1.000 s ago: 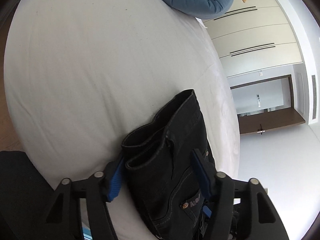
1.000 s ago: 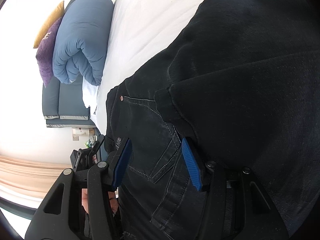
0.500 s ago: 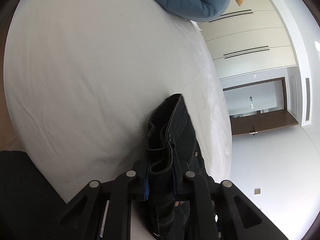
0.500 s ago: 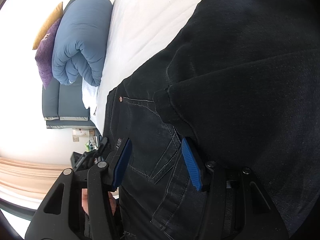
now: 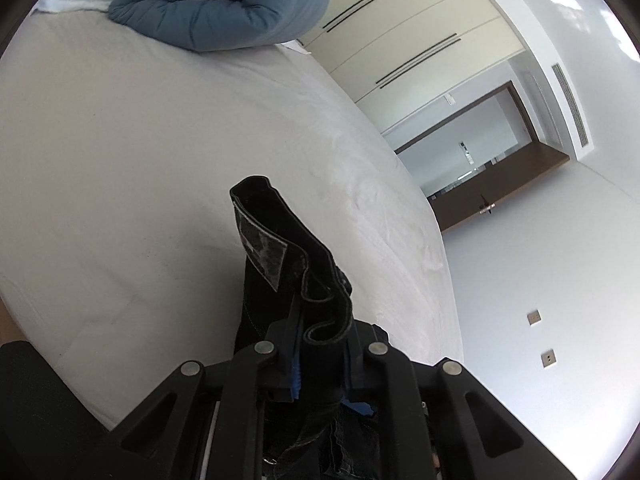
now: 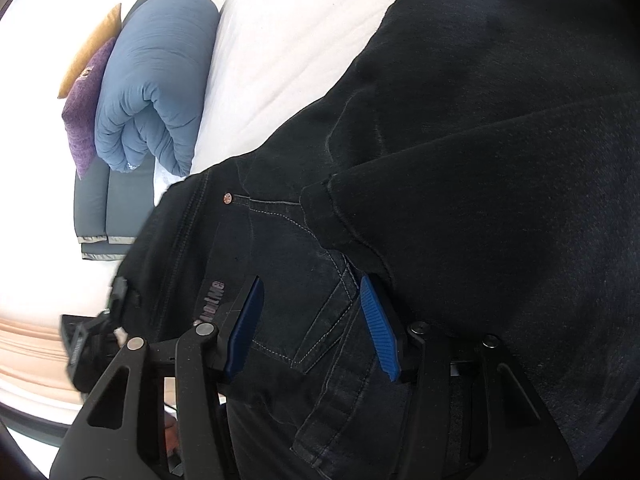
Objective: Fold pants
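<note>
Left wrist view: the left claw (image 5: 320, 344) is clamped narrow on a bunched fold of the black jeans (image 5: 280, 264), whose waistband edge, with a grey inner label, stands up out of the fingers above the white bed sheet (image 5: 140, 140). The blue pads are almost wholly hidden by the cloth; only a sliver shows at the left finger. The rest of the garment drops out of sight below the claw. A rolled blue duvet (image 5: 224, 4) lies at the far end of the bed; cream wardrobe doors (image 5: 420, 40) and a dark-framed doorway (image 5: 492, 160) stand beyond.

Right wrist view: the right claw (image 6: 312, 324) is spread wide, its blue pads (image 6: 378, 328) either side of the back pocket of the jeans (image 6: 480, 160), gripping nothing. The jeans lie on the bed with a folded leg laid across the seat, covering part of the pocket; the right edge is cut off by the lens rim. The brand patch lettering is hard to read. A purple cushion (image 6: 86, 108) and an orange cushion (image 6: 94, 46) lean behind the duvet. The left claw's body, blurred, appears at lower left.
</note>
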Available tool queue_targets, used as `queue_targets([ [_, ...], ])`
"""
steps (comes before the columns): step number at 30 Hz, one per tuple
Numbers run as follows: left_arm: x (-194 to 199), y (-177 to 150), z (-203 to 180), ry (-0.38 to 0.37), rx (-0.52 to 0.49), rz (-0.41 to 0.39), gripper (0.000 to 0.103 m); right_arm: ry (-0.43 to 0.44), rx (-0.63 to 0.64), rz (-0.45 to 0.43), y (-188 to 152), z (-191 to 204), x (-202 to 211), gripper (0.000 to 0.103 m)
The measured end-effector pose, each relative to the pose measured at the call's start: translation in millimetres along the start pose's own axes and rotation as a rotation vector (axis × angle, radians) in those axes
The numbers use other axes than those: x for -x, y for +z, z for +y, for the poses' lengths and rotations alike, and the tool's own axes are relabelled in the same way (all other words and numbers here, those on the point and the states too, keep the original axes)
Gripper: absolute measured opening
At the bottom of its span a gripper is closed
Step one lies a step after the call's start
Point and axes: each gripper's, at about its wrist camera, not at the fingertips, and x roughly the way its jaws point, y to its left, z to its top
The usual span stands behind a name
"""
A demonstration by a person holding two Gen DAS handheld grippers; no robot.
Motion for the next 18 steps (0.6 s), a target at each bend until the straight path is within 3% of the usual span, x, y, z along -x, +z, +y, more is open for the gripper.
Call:
queue_targets([
  [5, -12.6, -12.7, -41.0, -0.011, -0.095, 0.029, 0.014, 0.023, 0.004, -0.018, -3.5, -6.9, 1.5, 0.038],
  [10, -19.9, -25.3, -71.0, -0.013, -0.167, 0.059, 0.014, 0.094, -0.042, -0.017, 0.0, -13.3, 8.7, 0.041],
  [14, -23.2, -37.7, -95.8, -0.009, -0.252, 0.081, 0.014, 0.131, -0.057, -0.074, -0.1, -7.3, 30.2, 0.064],
  [18, -32.9, -58.5, -117.0, -0.014, -0.335, 0.118, 0.014, 0.217, -0.031, -0.134, 3.6, 4.8, 65.2, 0.066],
])
